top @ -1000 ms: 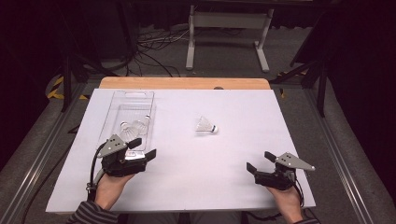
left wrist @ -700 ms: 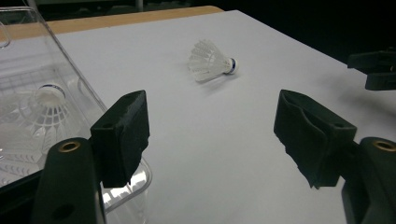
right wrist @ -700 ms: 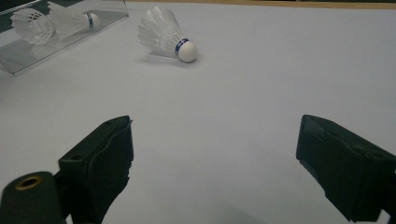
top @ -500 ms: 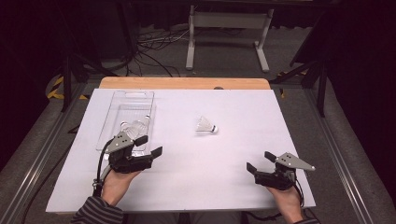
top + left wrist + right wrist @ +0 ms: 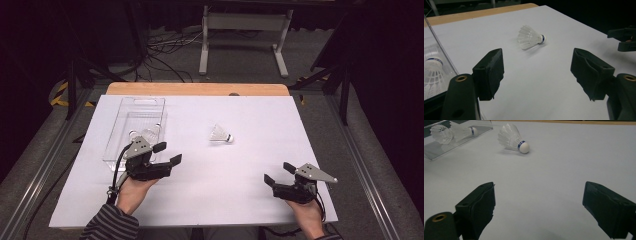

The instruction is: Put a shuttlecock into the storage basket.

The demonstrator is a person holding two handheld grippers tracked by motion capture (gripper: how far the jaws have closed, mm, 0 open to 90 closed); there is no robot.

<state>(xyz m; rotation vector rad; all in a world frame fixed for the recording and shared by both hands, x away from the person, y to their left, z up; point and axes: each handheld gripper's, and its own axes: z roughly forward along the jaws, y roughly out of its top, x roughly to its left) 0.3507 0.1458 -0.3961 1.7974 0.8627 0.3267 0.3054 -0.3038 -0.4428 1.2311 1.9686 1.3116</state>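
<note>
White feathered shuttlecock (image 5: 220,134) lies mid-frame on white-covered bench (image 5: 250,165), clear of both. Left hand-held gripper (image 5: 167,153), lower left, released; right hand-held gripper (image 5: 279,173), lower right, released too.

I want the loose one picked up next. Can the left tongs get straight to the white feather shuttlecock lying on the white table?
Probably yes. The left tongs stand open, aimed toward the white feather shuttlecock, with bare white table between them. The clear plastic tray sits off to the side, out of the path.
</note>
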